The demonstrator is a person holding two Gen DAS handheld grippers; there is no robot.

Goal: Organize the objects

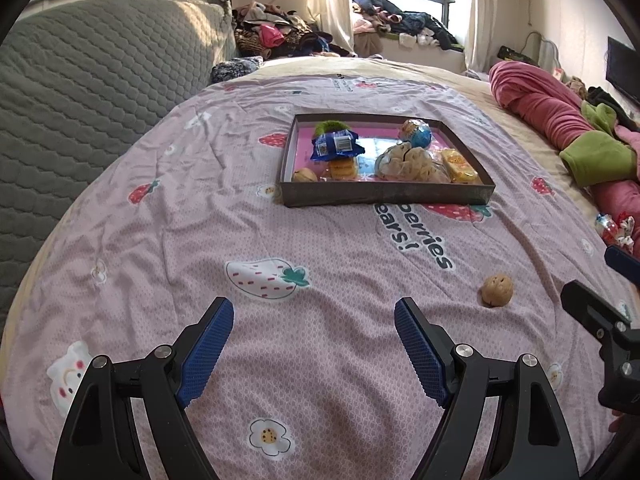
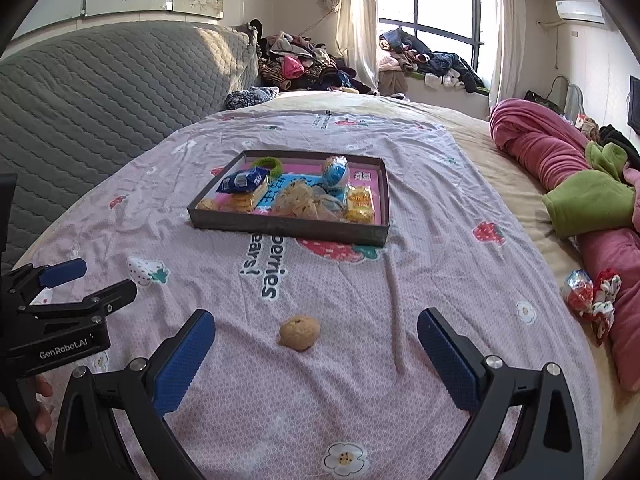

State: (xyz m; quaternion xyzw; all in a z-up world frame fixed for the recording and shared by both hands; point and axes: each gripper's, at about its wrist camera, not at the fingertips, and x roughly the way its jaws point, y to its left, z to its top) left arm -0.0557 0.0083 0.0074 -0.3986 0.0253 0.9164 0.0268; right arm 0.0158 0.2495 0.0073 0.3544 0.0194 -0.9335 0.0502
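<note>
bedsheet (image 2: 360, 300): printed dark letters, partly hidden by the tray (image 2: 288, 228), read "perries" over "ears!" | left gripper (image 2: 72, 280) body: white lettering read "GenRobot.AI" | snack packets in tray and tray's blue liner: print was too small or blurred to read

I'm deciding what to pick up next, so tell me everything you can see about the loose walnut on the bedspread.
The walnut is small, round and tan, with a wrinkled shell and a dark pit on top. It lies alone on the pink strawberry-print bedspread, short of the tray, ahead of the right gripper and between its open jaws. Nothing else touches it.
</note>
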